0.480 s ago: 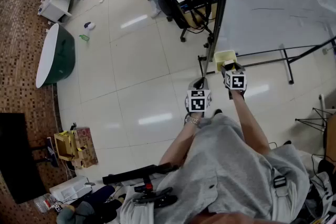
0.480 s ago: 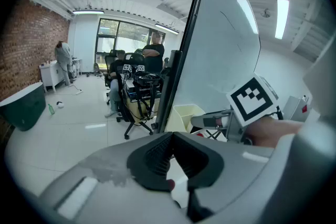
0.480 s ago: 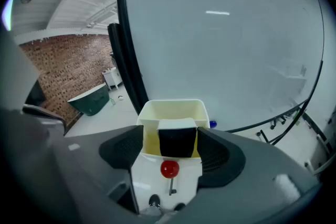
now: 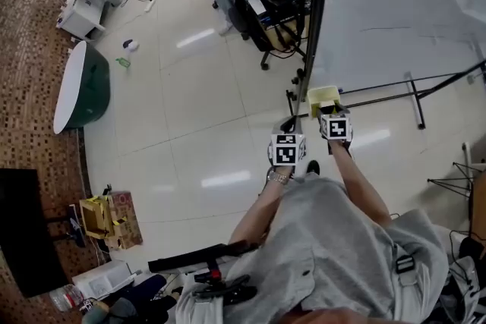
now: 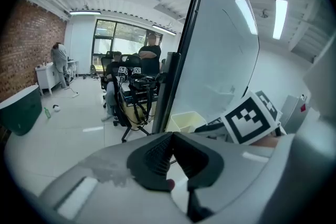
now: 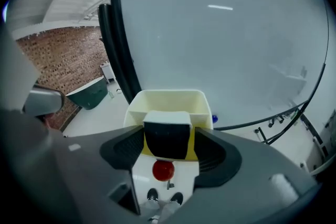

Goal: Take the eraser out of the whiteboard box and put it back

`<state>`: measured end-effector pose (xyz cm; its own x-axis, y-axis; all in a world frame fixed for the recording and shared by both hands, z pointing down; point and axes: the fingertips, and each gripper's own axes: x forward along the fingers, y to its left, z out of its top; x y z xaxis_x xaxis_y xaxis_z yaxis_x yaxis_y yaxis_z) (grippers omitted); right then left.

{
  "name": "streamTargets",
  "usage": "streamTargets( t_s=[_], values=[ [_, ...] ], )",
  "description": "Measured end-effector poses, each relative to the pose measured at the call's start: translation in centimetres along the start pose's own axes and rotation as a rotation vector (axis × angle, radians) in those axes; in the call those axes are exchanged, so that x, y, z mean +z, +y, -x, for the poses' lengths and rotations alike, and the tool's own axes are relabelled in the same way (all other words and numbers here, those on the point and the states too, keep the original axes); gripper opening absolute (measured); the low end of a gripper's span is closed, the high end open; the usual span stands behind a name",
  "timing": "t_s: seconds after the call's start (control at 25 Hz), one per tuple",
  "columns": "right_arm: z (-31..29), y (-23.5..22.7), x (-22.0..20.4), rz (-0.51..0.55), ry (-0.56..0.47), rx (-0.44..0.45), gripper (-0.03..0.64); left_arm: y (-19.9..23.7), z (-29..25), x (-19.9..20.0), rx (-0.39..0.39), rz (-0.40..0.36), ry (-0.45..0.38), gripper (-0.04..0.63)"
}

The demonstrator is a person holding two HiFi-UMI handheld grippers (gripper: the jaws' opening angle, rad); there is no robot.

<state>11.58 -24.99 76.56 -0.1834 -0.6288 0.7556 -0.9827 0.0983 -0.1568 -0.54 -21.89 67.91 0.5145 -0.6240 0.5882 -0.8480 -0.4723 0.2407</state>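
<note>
Eraser (image 6: 168, 139) sits in whiteboard box (image 6: 157, 101)
Right tool (image 6: 169, 131) released, jaws flanking the eraser, seemingly not pressing; left tool (image 5: 172, 136) clenched, empty. Lift-out pending or return finished: unclear.

Claw (image 6: 169, 140) wide apart; eraser (image 6: 167, 134) between, in yellow box (image 6: 167, 95).

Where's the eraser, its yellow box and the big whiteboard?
eraser (image 6: 167, 140): right gripper view, on its black front.
box (image 6: 168, 101): right gripper view, on its back wall.
whiteboard (image 6: 226, 44): right gripper view, on its bare surface.
</note>
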Motion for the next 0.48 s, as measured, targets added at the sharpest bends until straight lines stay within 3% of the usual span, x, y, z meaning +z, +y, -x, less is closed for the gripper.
streamTargets(
  t_s=[0.04, 0.24, 0.48],
  values=[
    [-0.5, 0.2, -0.2, -0.006, 0.013, 0.011, 0.28, 0.0, -0.3, 0.3, -0.001, -0.002, -0.002, 0.003],
    [1.4, 0.4, 1.1, 0.005, -0.018, 0.081, 0.267, 0.0, -1.2, 0.7, -0.003, 0.001, 0.001, 0.003],
    [8.7, 0.7, 10.9, -0.028, -0.289, 0.157, 0.265, 0.3, -1.8, 1.0, -0.005, 0.01, 0.003, 0.003]
  ],
)
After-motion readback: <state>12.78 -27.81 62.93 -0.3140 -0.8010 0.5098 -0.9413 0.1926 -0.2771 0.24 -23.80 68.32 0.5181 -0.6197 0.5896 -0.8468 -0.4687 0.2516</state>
